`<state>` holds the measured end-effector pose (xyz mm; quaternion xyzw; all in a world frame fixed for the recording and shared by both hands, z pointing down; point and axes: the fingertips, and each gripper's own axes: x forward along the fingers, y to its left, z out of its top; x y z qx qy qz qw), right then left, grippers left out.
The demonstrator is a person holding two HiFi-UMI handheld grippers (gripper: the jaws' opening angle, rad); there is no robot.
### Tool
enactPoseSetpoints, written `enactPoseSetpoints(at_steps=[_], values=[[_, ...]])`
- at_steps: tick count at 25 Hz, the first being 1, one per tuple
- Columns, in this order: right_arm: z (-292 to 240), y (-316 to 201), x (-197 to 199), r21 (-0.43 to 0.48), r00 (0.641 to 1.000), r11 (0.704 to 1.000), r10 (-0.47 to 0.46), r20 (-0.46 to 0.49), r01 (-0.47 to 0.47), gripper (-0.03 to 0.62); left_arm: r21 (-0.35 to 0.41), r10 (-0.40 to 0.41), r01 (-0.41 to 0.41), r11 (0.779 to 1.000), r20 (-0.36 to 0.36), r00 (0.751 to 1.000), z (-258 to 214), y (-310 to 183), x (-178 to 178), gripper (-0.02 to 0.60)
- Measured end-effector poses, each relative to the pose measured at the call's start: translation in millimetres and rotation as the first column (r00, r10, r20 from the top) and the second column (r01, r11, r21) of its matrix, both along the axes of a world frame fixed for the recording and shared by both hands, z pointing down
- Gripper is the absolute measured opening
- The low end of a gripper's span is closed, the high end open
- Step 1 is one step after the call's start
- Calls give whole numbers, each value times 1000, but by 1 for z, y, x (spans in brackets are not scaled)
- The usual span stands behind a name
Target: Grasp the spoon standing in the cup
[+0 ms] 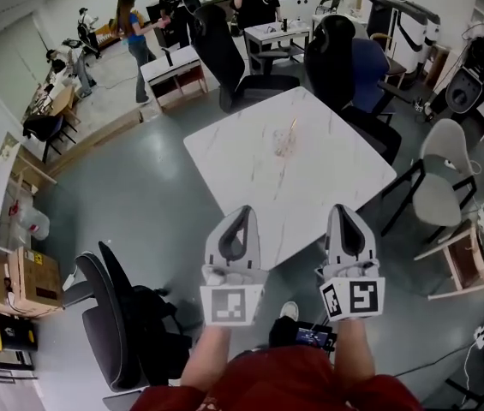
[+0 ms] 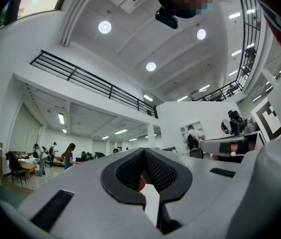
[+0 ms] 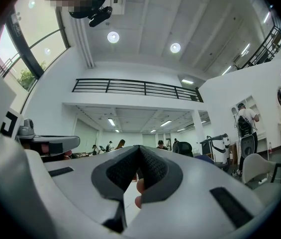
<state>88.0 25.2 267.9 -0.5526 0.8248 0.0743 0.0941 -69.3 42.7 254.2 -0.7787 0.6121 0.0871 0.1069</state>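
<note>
A clear cup (image 1: 285, 146) stands near the middle of the white marble table (image 1: 242, 165), with a thin spoon (image 1: 292, 128) upright in it. Both grippers are held side by side over the table's near edge, well short of the cup. The left gripper (image 1: 240, 211) is shut with nothing in it, its jaws meeting at the tip (image 2: 143, 150). The right gripper (image 1: 343, 208) is also shut and empty, jaws together (image 3: 139, 147). Both gripper views point level across the room. Neither shows the cup clearly.
Black office chairs (image 1: 224, 54) (image 1: 336, 50) stand at the table's far side, and a grey chair (image 1: 443, 174) at its right. Another black chair (image 1: 109, 315) is at my lower left. People stand at desks (image 1: 177, 71) far back.
</note>
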Motion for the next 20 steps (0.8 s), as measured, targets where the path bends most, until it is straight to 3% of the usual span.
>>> enactPoseSetpoints(at_steps=[11,20], values=[[-5,-92,63,0,1000,1000,-3,26,3,12,2,-3,3,1000,26,1000,-9,-89,64,9],[0,-138,87,-10,999,1000,-15,33,16,12,-10,-29,30,1000,32,999,-5,-131,82,9]])
